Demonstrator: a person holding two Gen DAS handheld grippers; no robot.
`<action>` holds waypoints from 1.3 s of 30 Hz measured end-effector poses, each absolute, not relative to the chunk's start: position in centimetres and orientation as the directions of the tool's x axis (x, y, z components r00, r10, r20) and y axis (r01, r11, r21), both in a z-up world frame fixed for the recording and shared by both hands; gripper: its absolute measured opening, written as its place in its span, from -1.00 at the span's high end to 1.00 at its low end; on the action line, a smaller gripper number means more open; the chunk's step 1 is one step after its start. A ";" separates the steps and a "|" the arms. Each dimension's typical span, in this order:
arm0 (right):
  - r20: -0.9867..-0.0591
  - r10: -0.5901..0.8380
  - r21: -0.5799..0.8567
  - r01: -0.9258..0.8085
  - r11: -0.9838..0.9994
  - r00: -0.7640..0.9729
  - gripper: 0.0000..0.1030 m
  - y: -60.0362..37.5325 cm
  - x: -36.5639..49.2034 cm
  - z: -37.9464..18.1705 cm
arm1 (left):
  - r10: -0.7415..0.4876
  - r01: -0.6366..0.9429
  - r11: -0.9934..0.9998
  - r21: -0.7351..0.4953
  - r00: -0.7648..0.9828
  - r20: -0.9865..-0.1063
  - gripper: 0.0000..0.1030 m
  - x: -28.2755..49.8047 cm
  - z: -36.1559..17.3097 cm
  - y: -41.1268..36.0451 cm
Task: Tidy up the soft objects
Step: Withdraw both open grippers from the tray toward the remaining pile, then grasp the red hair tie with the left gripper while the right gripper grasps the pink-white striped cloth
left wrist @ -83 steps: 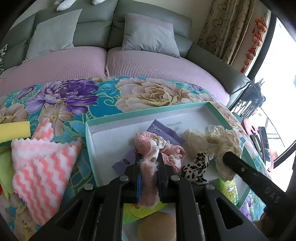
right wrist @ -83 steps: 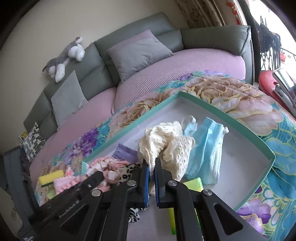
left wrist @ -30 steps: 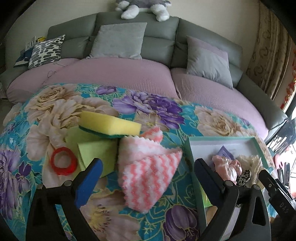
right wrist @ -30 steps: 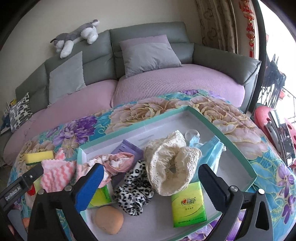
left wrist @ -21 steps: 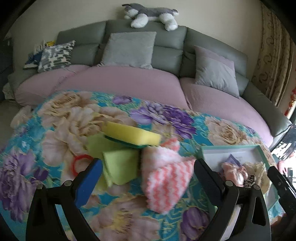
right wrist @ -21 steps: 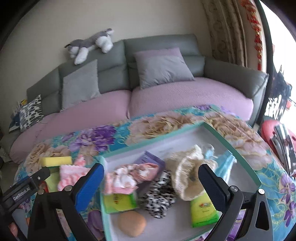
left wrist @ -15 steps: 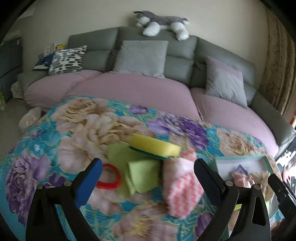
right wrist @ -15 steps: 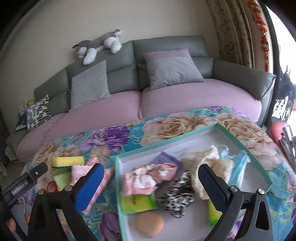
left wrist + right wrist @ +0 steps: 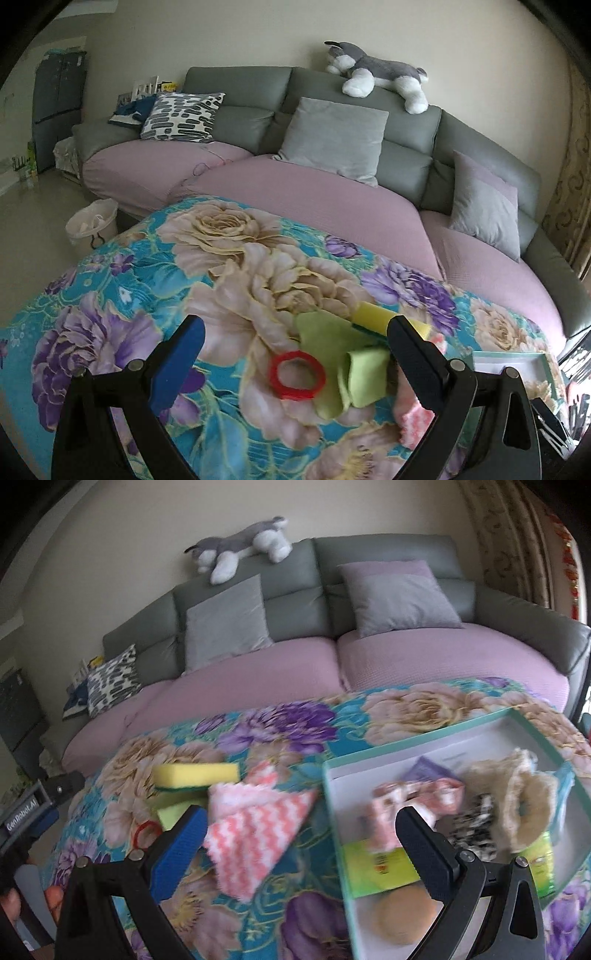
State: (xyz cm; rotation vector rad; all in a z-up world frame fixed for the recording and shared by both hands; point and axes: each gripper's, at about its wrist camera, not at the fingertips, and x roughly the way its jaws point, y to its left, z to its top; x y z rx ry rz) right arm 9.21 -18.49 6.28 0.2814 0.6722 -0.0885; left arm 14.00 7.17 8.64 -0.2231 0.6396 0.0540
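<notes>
Both grippers were held above the floral-covered desk point(image 9: 110, 295), jaws spread wide and empty. The left gripper point(image 9: 295, 354) framed the red ring point(image 9: 296, 374) and green cloth point(image 9: 354, 373) just ahead, with the yellow sponge point(image 9: 388, 319) beyond, its long axis running left to right. The right gripper point(image 9: 301, 840) faced the pink zigzag cloth point(image 9: 255, 830), beside the teal box point(image 9: 417, 749) of sorted items. The left gripper appeared nearer the loose pile. One label read "GenRobot.AI".

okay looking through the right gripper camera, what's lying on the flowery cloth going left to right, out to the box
red ring → yellow sponge → pink and white cloth → teal-edged box.
</notes>
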 end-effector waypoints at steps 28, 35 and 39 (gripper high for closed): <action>-0.740 0.045 0.138 0.086 0.987 0.671 -0.82 -11.6 13.7 0.1 | -0.134 -0.030 0.979 -0.202 0.653 -0.745 -0.92 17.7 1.1 7.5; -0.753 0.042 0.130 0.087 0.988 0.657 -0.75 -11.4 14.6 -0.5 | -0.109 -0.064 0.981 -0.183 0.597 -0.795 -0.92 18.7 -0.7 7.5; -0.758 0.044 0.132 0.088 0.987 0.651 -0.69 -11.4 15.0 -0.8 | -0.115 -0.046 0.983 -0.176 0.589 -0.800 -0.92 18.8 -1.0 7.1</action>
